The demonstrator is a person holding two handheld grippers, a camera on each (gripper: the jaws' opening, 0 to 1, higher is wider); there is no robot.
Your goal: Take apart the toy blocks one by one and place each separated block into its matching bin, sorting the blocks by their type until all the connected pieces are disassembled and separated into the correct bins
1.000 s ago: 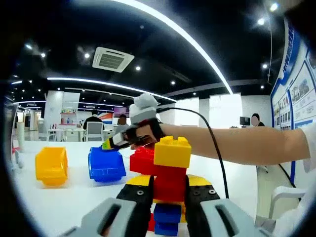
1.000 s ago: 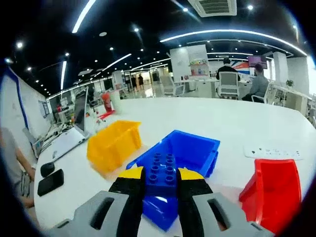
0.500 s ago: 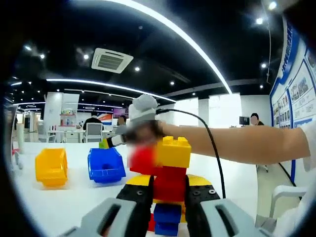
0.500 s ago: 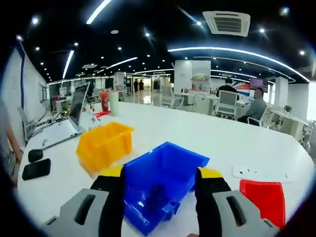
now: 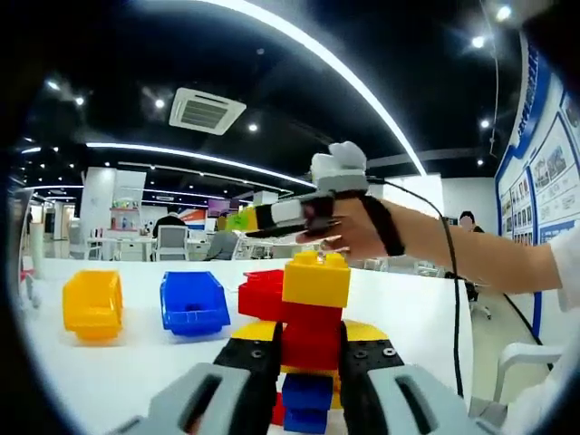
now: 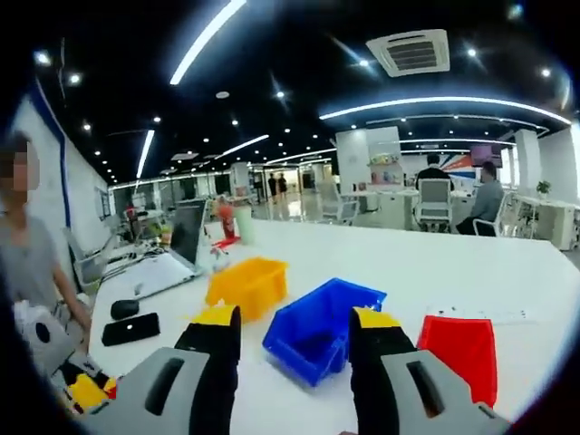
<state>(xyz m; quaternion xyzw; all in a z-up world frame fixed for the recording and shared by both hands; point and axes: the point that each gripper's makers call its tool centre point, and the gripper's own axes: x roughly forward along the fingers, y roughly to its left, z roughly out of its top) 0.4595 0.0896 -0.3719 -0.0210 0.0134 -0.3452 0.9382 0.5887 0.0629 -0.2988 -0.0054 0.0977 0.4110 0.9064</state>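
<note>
Left gripper (image 5: 308, 349): jaws pressed against the sides of a stack of joined toy blocks (image 5: 306, 326), pinching it at the red middle piece and holding it up above the white table (image 5: 127, 362).

Block stack: a yellow block (image 5: 316, 278) on top, a red block (image 5: 261, 295) jutting out to one side just under it, more red between the jaws, and a blue block (image 5: 306, 399) at the bottom.

Right gripper (image 6: 290, 340): jaws spread wide with nothing between them. In the left gripper view it hangs in the air just above and behind the yellow block, apart from it, with the person's hand (image 5: 349, 231) wrapped around it.

Bins: in the right gripper view a yellow bin (image 6: 248, 285), a blue bin (image 6: 322, 328) and a red bin (image 6: 459, 355) stand side by side on the table, near its middle, with the blue one between the others. There is something blue inside the blue bin, probably a block, though it is hard to make out.

Table edge: a laptop (image 6: 172, 258) and a black phone (image 6: 131, 328) lie towards the far side, well apart from the bins.

Stage, as I judge it: the stack is not yet fully taken apart; the yellow top block looks the likely next piece.

Risks: a pull on the yellow block could bring the side red block away with it, since the two are joined. A skewed tug could twist the stack out of the left jaws. A block let go from too high could bounce out of its bin, or land in the neighbouring one.
</note>
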